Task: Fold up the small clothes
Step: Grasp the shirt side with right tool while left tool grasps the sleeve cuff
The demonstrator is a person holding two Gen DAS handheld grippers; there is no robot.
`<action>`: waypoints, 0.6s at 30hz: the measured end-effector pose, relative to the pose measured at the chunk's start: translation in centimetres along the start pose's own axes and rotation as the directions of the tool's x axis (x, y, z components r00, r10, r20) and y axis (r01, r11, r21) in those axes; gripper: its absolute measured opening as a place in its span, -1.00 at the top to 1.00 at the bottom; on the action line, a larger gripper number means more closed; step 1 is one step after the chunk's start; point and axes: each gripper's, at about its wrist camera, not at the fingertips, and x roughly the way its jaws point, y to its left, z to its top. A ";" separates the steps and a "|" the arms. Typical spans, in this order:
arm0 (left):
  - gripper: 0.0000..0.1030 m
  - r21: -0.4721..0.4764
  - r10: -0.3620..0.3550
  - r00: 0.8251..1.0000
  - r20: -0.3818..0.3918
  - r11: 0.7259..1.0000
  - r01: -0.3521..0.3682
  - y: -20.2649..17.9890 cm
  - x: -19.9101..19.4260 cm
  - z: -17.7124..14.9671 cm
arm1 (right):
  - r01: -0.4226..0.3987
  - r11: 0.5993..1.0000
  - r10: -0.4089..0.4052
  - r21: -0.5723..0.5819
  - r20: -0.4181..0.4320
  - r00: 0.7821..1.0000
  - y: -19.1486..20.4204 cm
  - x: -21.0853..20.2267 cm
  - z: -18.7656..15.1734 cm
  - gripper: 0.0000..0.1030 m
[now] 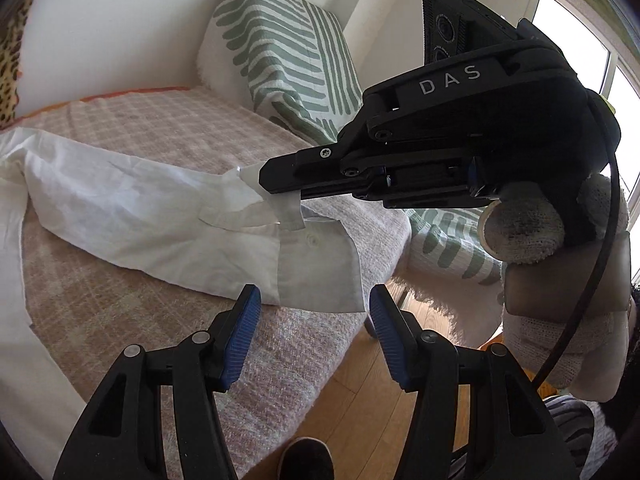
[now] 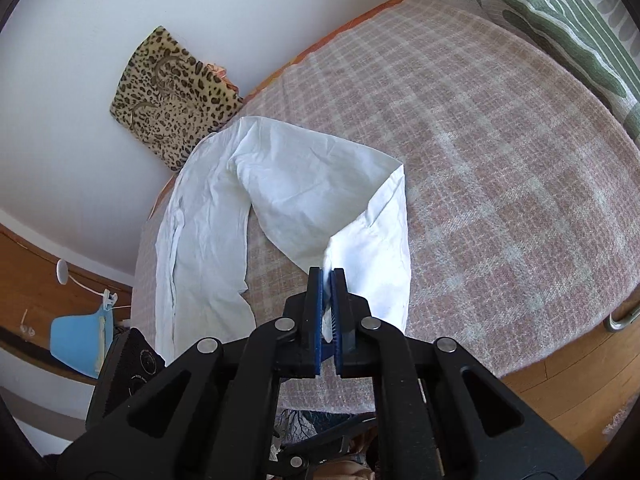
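Note:
A white shirt (image 1: 132, 208) lies crumpled on a pink checked blanket (image 1: 168, 128) over a couch. In the left wrist view my right gripper (image 1: 262, 186) comes in from the right, shut on a fold of the sleeve and lifting it off the blanket. The buttoned cuff (image 1: 320, 272) hangs below that grip. My left gripper (image 1: 315, 300) stands open just in front of the cuff's lower edge, and its blue pads (image 1: 240, 336) do not press on the cloth. In the right wrist view the right gripper (image 2: 328, 276) pinches the white shirt (image 2: 304, 184) between its pads.
A green-striped white cushion (image 1: 280, 48) leans at the far end of the couch. A leopard-print cushion (image 2: 168, 96) rests against the white wall. Wooden floor (image 1: 360, 380) and a dark shoe (image 1: 306, 460) lie below the couch edge. A gloved hand (image 1: 524, 232) holds the right gripper.

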 end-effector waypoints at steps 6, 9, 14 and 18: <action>-0.08 -0.043 0.002 0.999 0.050 0.999 0.000 1.2 -1.6 0.5 | -0.015 0.999 0.012 -0.049 -0.053 0.998 2.7 2.9 0.7 0.90; -0.08 -0.051 0.037 0.997 0.062 0.998 -0.034 2.0 -2.1 0.6 | -0.020 0.998 0.016 -0.060 -0.069 0.998 3.6 3.6 0.9 0.90; 0.03 -0.177 0.033 0.998 0.057 0.984 -0.023 4.5 -1.5 0.8 | -0.047 0.997 0.041 -0.053 -0.108 0.993 4.1 4.3 0.9 0.90; 0.98 -0.202 -0.029 0.997 0.075 0.978 0.043 5.3 -1.1 1.1 | -0.063 0.997 0.057 -0.050 -0.118 0.991 4.5 4.3 1.0 0.89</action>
